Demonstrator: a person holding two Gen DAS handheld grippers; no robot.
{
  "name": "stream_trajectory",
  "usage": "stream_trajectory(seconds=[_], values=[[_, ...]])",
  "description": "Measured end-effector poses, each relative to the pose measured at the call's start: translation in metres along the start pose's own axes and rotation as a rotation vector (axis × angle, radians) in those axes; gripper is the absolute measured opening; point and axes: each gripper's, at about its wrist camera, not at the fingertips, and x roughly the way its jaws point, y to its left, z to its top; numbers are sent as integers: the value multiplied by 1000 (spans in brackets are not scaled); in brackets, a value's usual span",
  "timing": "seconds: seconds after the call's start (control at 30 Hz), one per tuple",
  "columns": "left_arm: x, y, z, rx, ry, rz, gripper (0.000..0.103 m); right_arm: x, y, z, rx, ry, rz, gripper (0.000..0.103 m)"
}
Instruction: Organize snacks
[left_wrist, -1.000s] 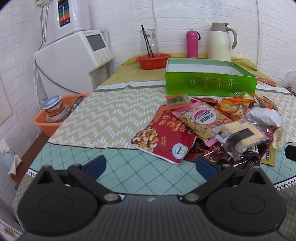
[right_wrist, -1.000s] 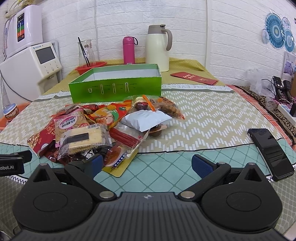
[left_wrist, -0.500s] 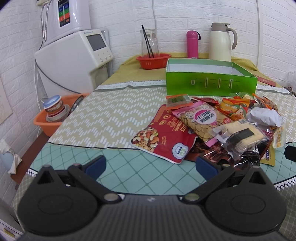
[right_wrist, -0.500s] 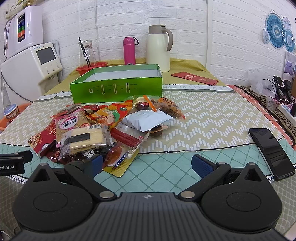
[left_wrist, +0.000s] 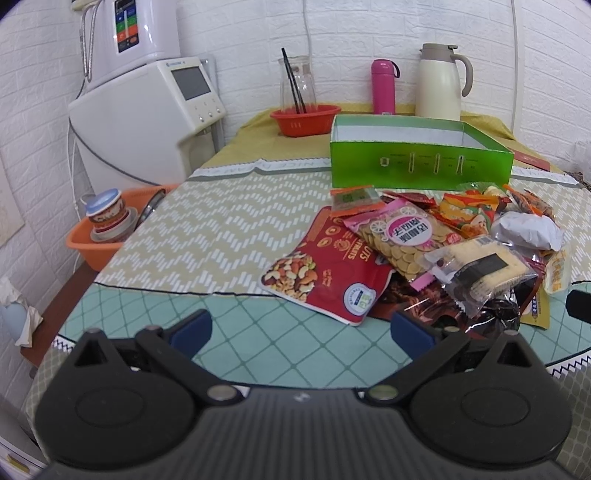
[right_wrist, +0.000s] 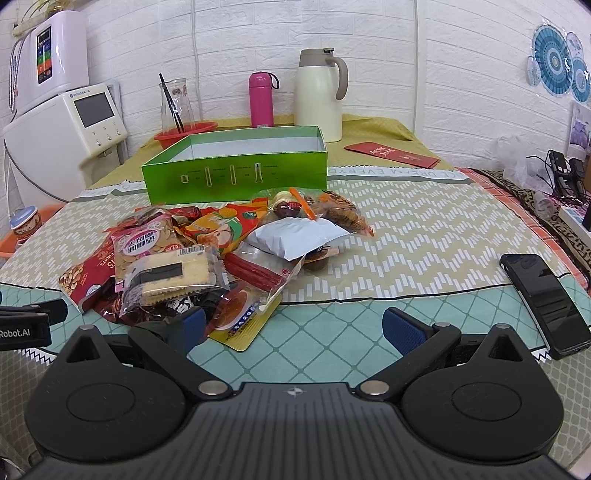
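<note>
Snacks (right_wrist: 207, 251) heaped on patterned tablecloth (right_wrist: 424, 225), apparently touching green box (right_wrist: 236, 173)

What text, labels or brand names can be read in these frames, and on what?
"Robot.AI": on the left gripper, seen from the right wrist.
"NUTS" (partly hidden): red nut pouch.
"DREAM EVERYD", upside down and cut off: tablecloth border.
Chinese print on the pink biscuit bag, red envelope and white appliance: too small to read.

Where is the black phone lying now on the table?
The black phone shows only in the right wrist view, flat near the table's right edge, to the right of the right gripper and well apart from the snack pile.
</note>
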Motion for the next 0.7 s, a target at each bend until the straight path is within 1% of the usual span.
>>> stream_trajectory(seconds=[0.43, 0.5, 0.53, 0.63, 0.7], values=[[1, 2, 1, -4, -1, -4, 103, 1, 2, 1, -5, -1, 17, 103], [1, 4, 2, -1, -11, -14, 103, -1, 1, 2, -3, -20, 47, 103], [2, 6, 3, 7, -12, -17, 103, -3, -1, 2, 2, -40, 79, 103], [7, 13, 7, 25, 16, -29, 103, -9, -3, 6, 13, -88, 165, 103], [7, 20, 9, 15, 12, -68, 103, -10, -1, 7, -7, -115, 196, 103]])
